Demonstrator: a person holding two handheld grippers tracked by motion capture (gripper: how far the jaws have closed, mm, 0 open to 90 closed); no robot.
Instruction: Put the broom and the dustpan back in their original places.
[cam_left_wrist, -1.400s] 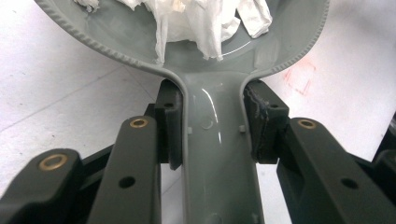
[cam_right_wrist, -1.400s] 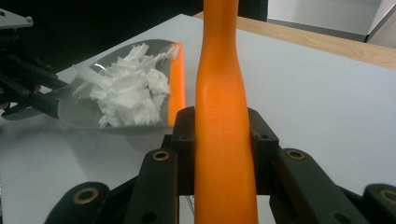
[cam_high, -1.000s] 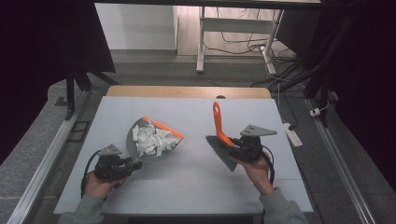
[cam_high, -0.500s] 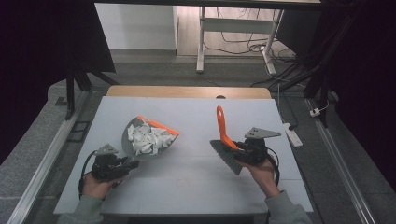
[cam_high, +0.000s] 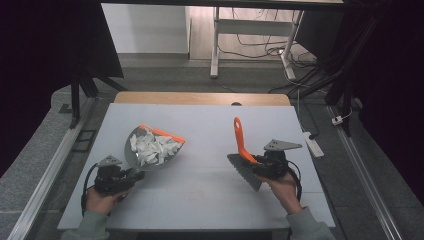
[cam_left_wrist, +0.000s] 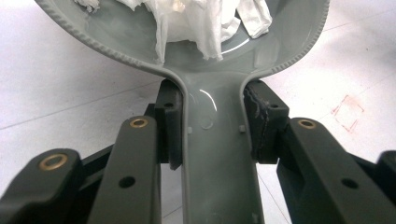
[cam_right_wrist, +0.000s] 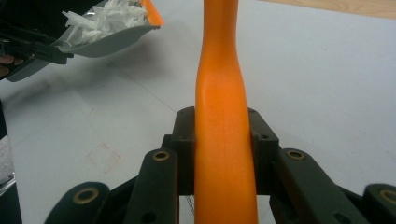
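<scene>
The left gripper (cam_high: 131, 175) had its fingers (cam_left_wrist: 169, 126) clamped on the grey handle of a dustpan (cam_high: 150, 150), which sat lifted off the desk (cam_high: 200, 125) at the near left, its pan heaped with white paper scraps (cam_high: 152, 149). The dustpan's long axis ran from the hand at the near left out toward the far right, with the orange lip (cam_high: 162, 133) on the far edge and the pan tipped back so the load stayed in.

The right gripper (cam_high: 252, 162) had its fingers (cam_right_wrist: 184, 140) shut on the orange handle of a brush (cam_high: 242, 150). That handle pointed up and away toward the far side, the grey bristle head (cam_high: 245, 172) hanging low at the near end, just above or on the desk; I could not tell which.

The two tools stood well apart, with bare desk between them. Whatever came next looked to turn on the pan: its open mouth faced away from the left hand, so emptying it would mean tipping that far lip down.

The dustpan handle's near end was cut off in the left gripper view, and the brush head was out of frame in the right gripper view. Faint red marks (cam_right_wrist: 103, 157) on the desk were too pale to read.
</scene>
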